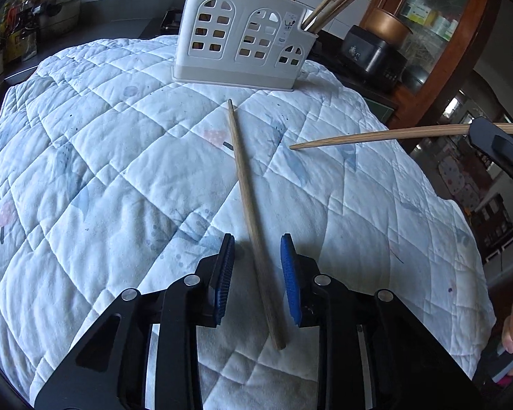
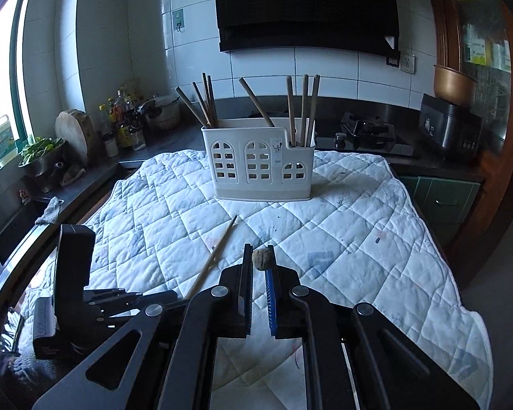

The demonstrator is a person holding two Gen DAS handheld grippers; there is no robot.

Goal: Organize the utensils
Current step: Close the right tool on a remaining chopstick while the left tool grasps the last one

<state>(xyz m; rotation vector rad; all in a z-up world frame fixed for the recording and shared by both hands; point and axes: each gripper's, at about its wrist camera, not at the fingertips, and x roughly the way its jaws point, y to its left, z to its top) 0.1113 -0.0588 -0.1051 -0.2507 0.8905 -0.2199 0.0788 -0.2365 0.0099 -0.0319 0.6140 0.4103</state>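
Left hand-held gripper: jaws part open, straddling one chopstick flat on quilt, long axis toward holder. Right hand-held gripper: clamped on second chopstick, tip toward left. Holder: nine upright chopsticks.

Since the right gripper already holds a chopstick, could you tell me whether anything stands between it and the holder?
Nothing visible does. The right gripper holds its chopstick above bare quilt, and the holder stands beyond, open-topped.
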